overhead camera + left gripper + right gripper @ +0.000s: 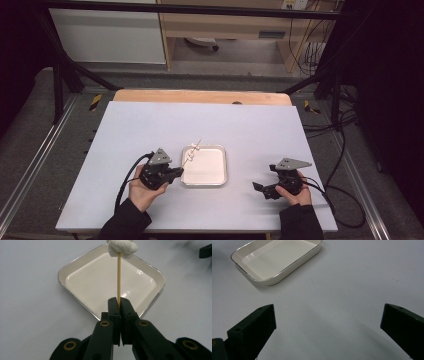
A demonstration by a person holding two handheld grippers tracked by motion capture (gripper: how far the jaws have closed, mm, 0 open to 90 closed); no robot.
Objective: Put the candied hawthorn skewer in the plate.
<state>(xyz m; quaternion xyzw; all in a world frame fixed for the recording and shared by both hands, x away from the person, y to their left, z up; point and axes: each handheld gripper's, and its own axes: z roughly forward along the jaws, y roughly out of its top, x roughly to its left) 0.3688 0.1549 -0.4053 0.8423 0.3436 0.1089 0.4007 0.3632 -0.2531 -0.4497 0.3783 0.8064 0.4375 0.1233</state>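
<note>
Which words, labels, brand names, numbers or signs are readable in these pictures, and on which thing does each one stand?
None can be read. The white tray, the skewer held in the left gripper, the right gripper and the table carry no print. Yellow-black hazard stripes beside the table bear no words.

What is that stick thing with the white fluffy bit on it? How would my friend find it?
Look at the white table, then at the cream tray with the shiny rim near the front. At the tray's left side, the left hand-held gripper pinches a thin wooden skewer that points up over the tray. It is the only stick there, with a white puffy lump stuck on it.
</note>
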